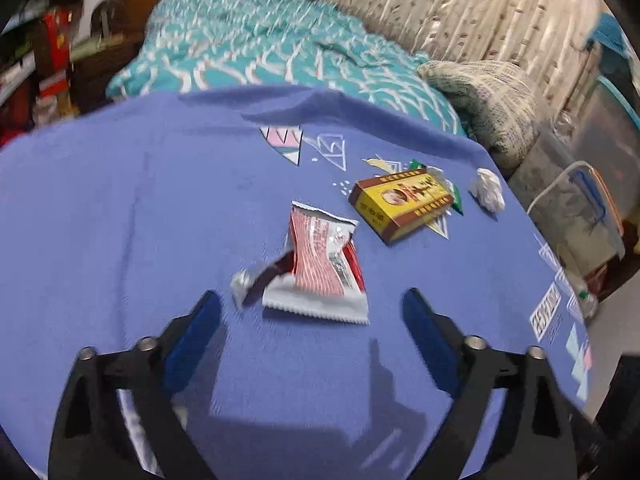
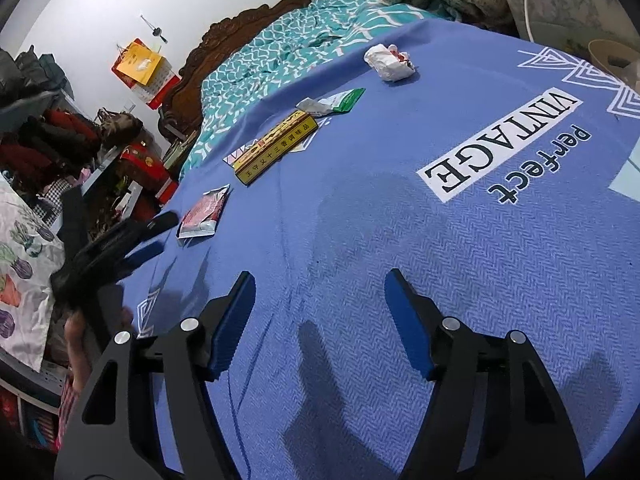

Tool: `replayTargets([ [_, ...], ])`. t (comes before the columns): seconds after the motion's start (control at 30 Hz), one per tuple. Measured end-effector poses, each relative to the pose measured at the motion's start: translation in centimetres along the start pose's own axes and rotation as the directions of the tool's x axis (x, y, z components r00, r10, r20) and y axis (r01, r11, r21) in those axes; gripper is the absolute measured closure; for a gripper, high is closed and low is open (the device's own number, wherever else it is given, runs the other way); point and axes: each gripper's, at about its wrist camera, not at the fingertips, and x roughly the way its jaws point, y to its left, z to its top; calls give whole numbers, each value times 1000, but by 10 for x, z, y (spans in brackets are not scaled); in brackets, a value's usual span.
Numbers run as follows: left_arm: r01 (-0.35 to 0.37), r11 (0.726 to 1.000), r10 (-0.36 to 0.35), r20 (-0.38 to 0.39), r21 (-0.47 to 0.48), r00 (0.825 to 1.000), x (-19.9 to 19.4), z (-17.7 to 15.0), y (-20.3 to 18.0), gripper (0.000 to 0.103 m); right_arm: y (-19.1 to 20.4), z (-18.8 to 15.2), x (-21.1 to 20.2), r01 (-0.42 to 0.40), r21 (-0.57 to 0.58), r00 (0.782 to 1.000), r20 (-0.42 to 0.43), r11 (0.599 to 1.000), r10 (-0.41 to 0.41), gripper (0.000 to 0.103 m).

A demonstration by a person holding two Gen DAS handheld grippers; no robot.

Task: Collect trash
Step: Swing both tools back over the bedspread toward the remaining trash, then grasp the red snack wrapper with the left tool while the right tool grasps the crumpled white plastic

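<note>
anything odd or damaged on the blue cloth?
Only the trash: a torn-open red wrapper, a yellow box lying on a green wrapper, and a crumpled paper wad. Nothing spilled.

Left gripper [image 1: 312, 304] spread wide above blue cloth [image 1: 120, 208], red wrapper [image 1: 324, 264] just ahead, yellow box [image 1: 400, 204], possibly crumpled tissue [image 1: 487, 189] beyond

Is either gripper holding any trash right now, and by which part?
Nothing is held. The left gripper is open, jaws apart just short of the torn red-and-white foil wrapper. The right gripper is open over bare blue cloth.
</note>
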Motion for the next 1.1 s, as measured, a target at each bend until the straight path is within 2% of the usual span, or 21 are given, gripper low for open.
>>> replayTargets([
  [0.07, 37, 998, -39, -38, -47, 998, 15, 4, 6, 45, -2, 15, 4, 4, -10, 1000, -17, 1000, -4, 42],
  [0.1, 23, 999, -24, -17, -44, 1000, 15, 5, 6, 54, -5, 32, 5, 13, -12, 1000, -9, 1000, -13, 42],
  [0.13, 20, 999, -21, -22, -32, 1000, 18, 3, 4, 85, -7, 47, 6, 13, -13, 1000, 1, 1000, -13, 42],
  [0.17, 47, 998, -49, -45, -31, 998, 22, 2, 3, 95, -8, 64, 8, 15, -27, 1000, 13, 1000, -15, 41],
  [0.23, 64, 997, -65, -29, -41, 997, 19, 1, 6, 98, -8, 108, 20, 99, -96, 993, 70, 990, -92, 41],
  [0.3, 75, 995, -75, -5, -60, 997, 15, 0, 11, 100, -10, 151, 46, 191, -157, 980, 93, 969, -178, 39],
  [0.4, 76, 994, -76, -1, -79, 997, 17, 0, 15, 100, -21, 196, 93, 274, -170, 962, 41, 946, -272, 34],
  [0.5, 79, 994, -79, 4, -81, 997, 16, 2, 15, 100, -37, 224, 132, 269, -112, 961, -38, 957, -275, 36],
  [0.53, 79, 994, -79, 5, -81, 997, 16, 2, 15, 100, -39, 228, 141, 304, -122, 950, -41, 945, -311, 47],
  [0.57, 79, 993, -79, 5, -83, 997, 16, 2, 16, 100, -40, 228, 146, 341, -140, 935, -47, 929, -351, 79],
  [0.63, 82, 993, -82, 5, -87, 997, 15, 2, 17, 100, -42, 218, 142, 326, -120, 941, -55, 938, -334, 80],
  [0.73, 99, 991, -98, 14, -88, 995, 12, 2, 16, 101, -30, 182, 114, 266, -145, 960, -49, 953, -275, 85],
  [0.8, 115, 990, -114, 24, -82, 993, 8, 0, 16, 102, -18, 150, 85, 186, -161, 979, -48, 969, -196, 88],
  [0.87, 123, 990, -122, 28, -71, 992, 2, -6, 14, 102, -9, 117, 58, 120, -172, 990, -58, 978, -131, 88],
  [1.0, 165, 983, -165, 11, -80, 986, -18, -36, 12, 102, 6, 52, 15, 42, -223, 994, -92, 974, -64, 88],
  [1.1, 181, 982, -181, -1, -60, 983, -39, -61, 7, 102, 19, 10, -8, 14, -274, 994, -98, 962, -42, 88],
])
